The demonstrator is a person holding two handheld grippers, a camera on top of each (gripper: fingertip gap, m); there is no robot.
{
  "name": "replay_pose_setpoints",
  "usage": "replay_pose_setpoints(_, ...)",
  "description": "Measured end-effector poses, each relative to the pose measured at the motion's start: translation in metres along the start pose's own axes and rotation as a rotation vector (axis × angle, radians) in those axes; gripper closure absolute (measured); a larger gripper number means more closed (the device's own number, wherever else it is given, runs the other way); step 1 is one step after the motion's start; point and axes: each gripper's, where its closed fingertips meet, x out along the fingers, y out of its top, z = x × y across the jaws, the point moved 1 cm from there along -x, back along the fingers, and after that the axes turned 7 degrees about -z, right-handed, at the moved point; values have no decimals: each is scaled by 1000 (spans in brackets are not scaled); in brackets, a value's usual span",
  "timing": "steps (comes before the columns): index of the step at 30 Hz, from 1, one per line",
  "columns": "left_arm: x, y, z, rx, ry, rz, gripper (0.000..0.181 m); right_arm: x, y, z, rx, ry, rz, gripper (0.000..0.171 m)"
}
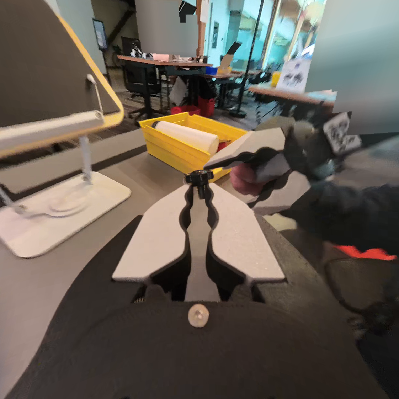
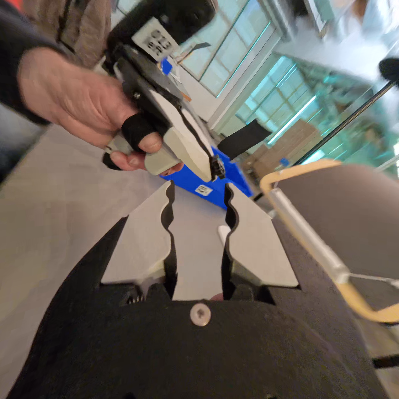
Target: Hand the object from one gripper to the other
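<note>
While the left gripper (image 1: 199, 190) pinches it, the knob screw (image 1: 199, 179) stands upright.

Two tools (image 1: 198, 187) (image 2: 198, 185), one black knob screw (image 1: 199, 178), one yellow bin (image 1: 172, 149), one blue bin (image 2: 190, 183), one white roll (image 1: 187, 136), one tablet stand (image 1: 64, 207).

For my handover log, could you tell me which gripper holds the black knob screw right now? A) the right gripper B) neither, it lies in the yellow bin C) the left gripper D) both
C: the left gripper is clamped on the black knob screw; the right gripper is open beside it.
</note>
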Motion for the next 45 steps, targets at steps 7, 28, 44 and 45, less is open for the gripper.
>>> replay_pose_setpoints(7, -5, 10, 5, 609, 259, -96, 171, -12, 10, 12, 723, 380, 228, 126)
replay_pose_setpoints(28, -1, 13, 28, 1095, 365, -56, 176, -12, 33, 1, 1109, 814, 454, 147)
replay_pose_setpoints(44, 1, 18, 33, 1180, 412, -6, 175, -19, 36, 5, 1098, 835, 525, 151)
replay_pose_setpoints(45, 1, 18, 33, 1182, 414, -4, 175, -20, 36, 5, 1101, 838, 529, 151)
